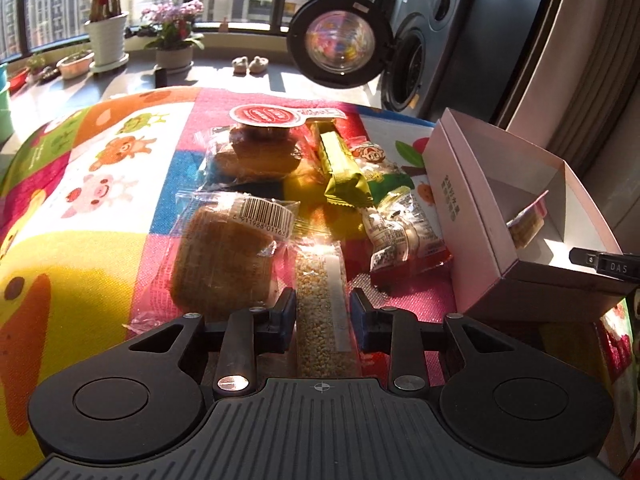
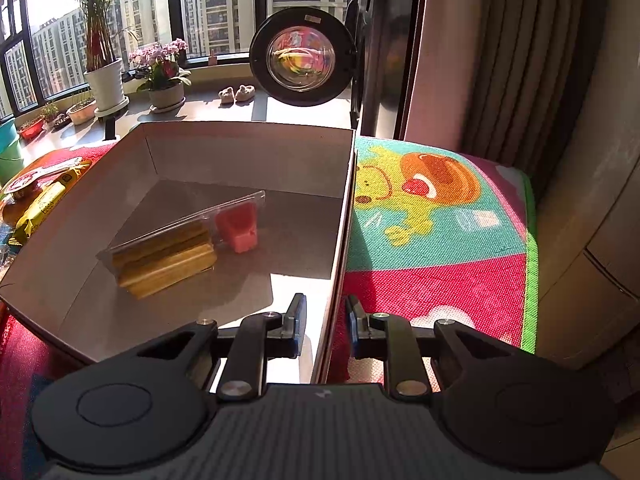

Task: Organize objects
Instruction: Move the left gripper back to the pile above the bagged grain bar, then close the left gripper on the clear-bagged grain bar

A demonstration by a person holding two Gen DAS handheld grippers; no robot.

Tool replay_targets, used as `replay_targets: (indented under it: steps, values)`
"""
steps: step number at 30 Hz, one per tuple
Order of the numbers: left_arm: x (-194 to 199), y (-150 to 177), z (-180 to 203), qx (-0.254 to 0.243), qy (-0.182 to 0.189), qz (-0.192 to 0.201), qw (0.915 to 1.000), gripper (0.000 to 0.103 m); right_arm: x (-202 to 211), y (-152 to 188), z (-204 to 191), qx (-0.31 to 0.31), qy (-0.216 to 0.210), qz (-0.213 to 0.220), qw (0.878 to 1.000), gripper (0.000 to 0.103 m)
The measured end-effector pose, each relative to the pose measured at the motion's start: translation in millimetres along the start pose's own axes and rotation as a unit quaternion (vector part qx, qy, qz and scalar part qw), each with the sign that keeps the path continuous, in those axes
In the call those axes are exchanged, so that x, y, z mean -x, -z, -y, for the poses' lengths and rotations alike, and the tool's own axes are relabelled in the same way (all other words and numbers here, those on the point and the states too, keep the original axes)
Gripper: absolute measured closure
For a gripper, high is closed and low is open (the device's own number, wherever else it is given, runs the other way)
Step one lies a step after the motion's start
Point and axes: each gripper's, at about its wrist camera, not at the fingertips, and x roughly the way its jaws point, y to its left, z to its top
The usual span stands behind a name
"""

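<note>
Cartoon mat (image 1: 100, 184): one box (image 2: 100, 200), eight snacks (image 1: 224, 256)

Seven wrapped snacks (image 1: 224, 256) are lying on the mat (image 1: 80, 208), one snack pack (image 2: 180, 244) is sitting in one box (image 2: 248, 148).

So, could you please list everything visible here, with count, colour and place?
box: 1, pink, mat's right
wafer packet: 1, yellow and red, inside box
round cake: 1, brown, near left
grain packet: 1, pale yellow, between left tool's fingers
wrapped bar: 1, yellow-green, pile middle
lidded cup: 1, red lid, pile's far end
mat: 1, multicoloured, underneath
washing machine: 1, grey, door open
left tool: 1, black, astride grain packet
right tool: 1, black, astride box wall
</note>
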Motion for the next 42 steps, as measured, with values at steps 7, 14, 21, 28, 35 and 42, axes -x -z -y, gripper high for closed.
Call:
replay_targets:
  steps: [7, 14, 21, 28, 35, 42]
  values:
    - [-20.5, -7.9, 10.6, -0.019, -0.023, 0.01, 0.9995, 0.068, 3.6, 0.7, -1.0, -0.002, -0.004, 0.001, 1.0, 0.083]
    - [-14.2, 0.6, 15.2, -0.037, -0.023, 0.015, 0.9989, 0.069, 10.8, 0.9, 0.0, 0.003, 0.003, 0.012, 1.0, 0.093]
    - [6.7, 20.1, 15.7, -0.048, 0.01, -0.006, 0.9988, 0.07, 4.6, -5.4, -1.5, 0.008, 0.021, 0.021, 1.0, 0.096]
    - [13.8, 26.2, 17.2, -0.042, 0.021, -0.015, 0.9988, 0.07, 5.0, -2.6, 1.3, 0.002, 0.015, 0.016, 1.0, 0.096]
    - [33.4, 21.1, 28.6, -0.059, 0.036, 0.006, 0.9976, 0.07, 9.5, -0.4, 1.3, -0.001, 0.01, 0.011, 1.0, 0.094]
    - [63.1, 1.1, 51.4, -0.082, 0.077, 0.025, 0.9933, 0.07, 10.6, 1.2, 2.3, -0.007, 0.004, 0.01, 1.0, 0.093]
